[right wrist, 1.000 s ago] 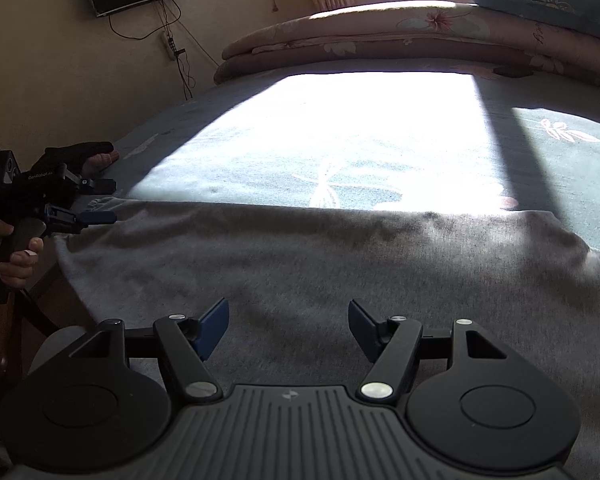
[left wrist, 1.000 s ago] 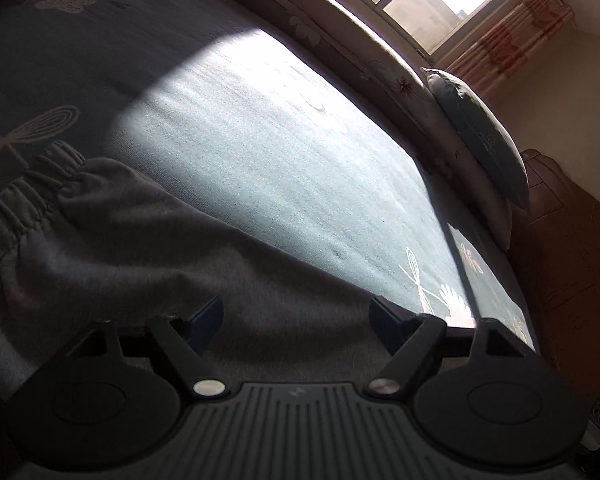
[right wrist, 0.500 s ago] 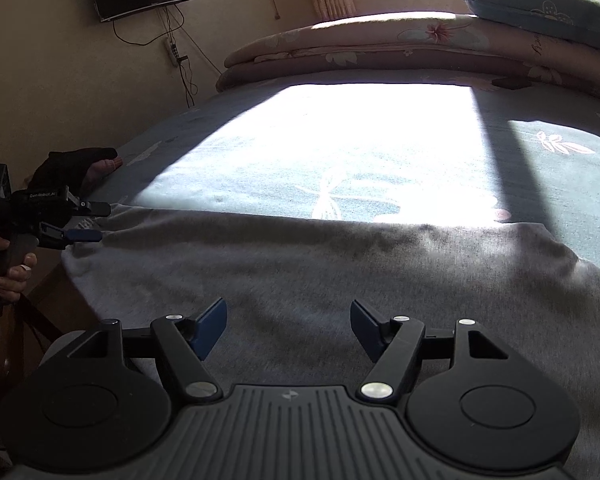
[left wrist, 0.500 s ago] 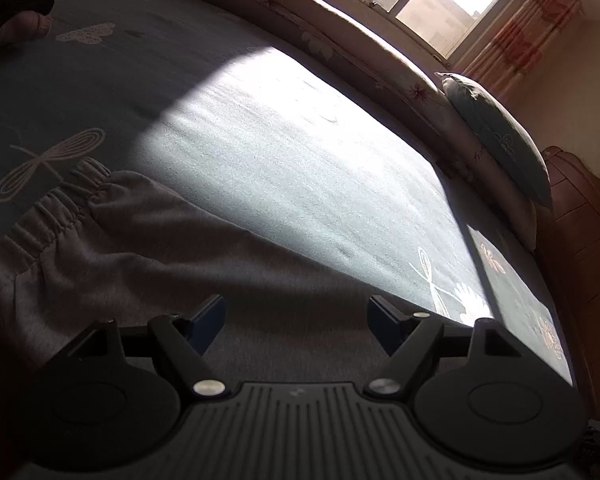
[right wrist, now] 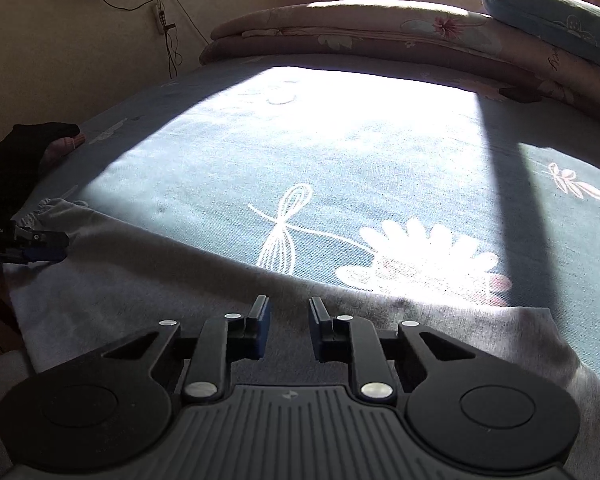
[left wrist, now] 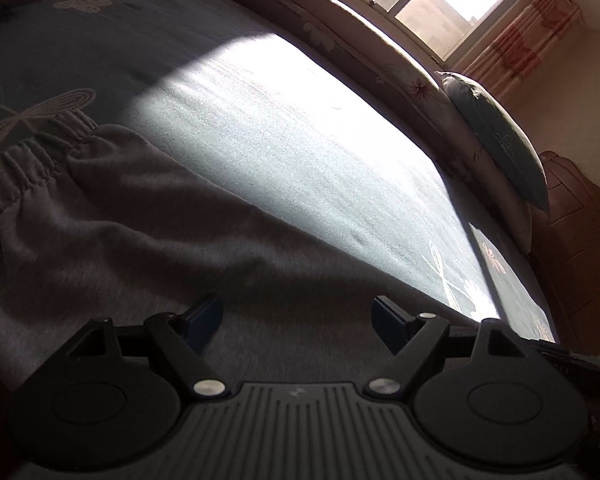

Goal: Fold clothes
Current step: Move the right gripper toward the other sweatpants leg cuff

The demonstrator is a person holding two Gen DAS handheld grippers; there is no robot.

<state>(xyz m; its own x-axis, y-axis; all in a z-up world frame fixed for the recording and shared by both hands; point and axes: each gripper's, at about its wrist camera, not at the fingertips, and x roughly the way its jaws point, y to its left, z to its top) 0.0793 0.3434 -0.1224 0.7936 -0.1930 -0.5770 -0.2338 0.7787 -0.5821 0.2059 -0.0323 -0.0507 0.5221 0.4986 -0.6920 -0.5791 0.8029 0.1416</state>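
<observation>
**Right jaws closing over the grey trousers; left jaws wide**

The grey trousers (right wrist: 148,296) lie flat along the near edge of the bed, filling the lower half of both wrist views; the elastic waistband (left wrist: 18,168) sits at left centre of the left view.

Change: the right gripper (right wrist: 288,320) has just been closing, from wide to a narrow gap. Grey cloth lies under and between the blue pads; contact unconfirmed, a gap shows. Its view has slid along the bedspread (right wrist: 380,152). Judgement: a pinch on the trouser edge is starting, first step of a fold.

The left gripper (left wrist: 298,322) is wide open over the cloth, holding nothing. Both point downward at the bed. A gloved hand (right wrist: 28,148) rests at the far left.
</observation>
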